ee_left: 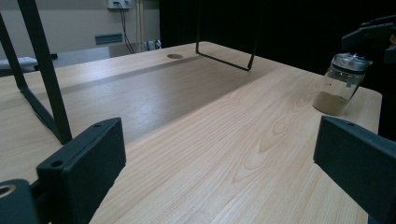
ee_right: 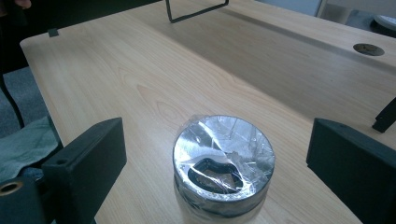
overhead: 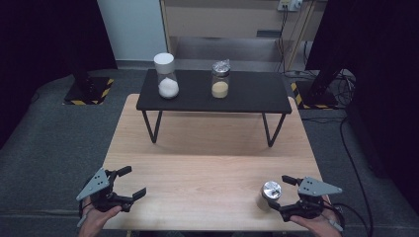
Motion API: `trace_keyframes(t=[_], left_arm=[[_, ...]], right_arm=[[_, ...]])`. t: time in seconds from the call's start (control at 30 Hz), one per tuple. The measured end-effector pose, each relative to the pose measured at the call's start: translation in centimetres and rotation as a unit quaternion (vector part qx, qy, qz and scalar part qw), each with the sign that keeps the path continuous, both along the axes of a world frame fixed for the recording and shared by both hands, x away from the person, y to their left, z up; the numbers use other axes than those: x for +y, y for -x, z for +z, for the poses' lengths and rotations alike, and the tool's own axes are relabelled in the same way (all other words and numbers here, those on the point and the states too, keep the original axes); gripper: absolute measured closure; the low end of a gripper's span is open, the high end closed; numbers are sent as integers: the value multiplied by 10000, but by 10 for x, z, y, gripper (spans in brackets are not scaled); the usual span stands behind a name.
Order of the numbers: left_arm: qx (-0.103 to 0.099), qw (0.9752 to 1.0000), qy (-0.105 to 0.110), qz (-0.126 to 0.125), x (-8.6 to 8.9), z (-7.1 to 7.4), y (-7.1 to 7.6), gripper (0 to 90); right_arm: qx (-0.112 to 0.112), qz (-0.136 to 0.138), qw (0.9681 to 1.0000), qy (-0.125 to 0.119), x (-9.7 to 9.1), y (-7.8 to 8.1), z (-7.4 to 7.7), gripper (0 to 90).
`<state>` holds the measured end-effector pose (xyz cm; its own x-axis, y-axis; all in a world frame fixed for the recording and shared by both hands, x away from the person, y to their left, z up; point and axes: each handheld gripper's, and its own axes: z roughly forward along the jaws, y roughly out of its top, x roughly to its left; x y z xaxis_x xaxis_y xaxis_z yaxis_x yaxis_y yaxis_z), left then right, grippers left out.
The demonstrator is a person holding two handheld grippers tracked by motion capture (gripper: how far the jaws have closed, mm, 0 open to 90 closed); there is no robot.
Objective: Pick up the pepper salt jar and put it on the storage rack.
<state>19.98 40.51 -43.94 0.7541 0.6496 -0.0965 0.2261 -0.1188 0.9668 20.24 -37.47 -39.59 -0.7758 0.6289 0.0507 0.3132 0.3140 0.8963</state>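
The right gripper [overhead: 280,190] stands with jaws apart around a foil-capped jar [overhead: 270,195] on the tabletop [overhead: 197,182], not pressing it, while the left gripper [overhead: 131,182] rests wide apart.

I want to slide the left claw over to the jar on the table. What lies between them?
Nothing: the high view shows bare wooden table between the left claw and the jar.

Lab: black curtains [overhead: 44,34], hazard-striped stand bases [overhead: 89,91], floor cables [overhead: 353,148], wooden test table [overhead: 207,163].
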Motion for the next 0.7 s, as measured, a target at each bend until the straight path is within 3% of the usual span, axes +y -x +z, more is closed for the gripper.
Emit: trace_keyframes(t=[0.53,0.7], left_arm=[[8,10000,-14,-6,0,0,0,14],[9,10000,-10,-1,0,0,0,14]], right_arm=[[69,58,9999,130,5,-8,-17,175],[19,108,9998,160,8,-10,-21,263]])
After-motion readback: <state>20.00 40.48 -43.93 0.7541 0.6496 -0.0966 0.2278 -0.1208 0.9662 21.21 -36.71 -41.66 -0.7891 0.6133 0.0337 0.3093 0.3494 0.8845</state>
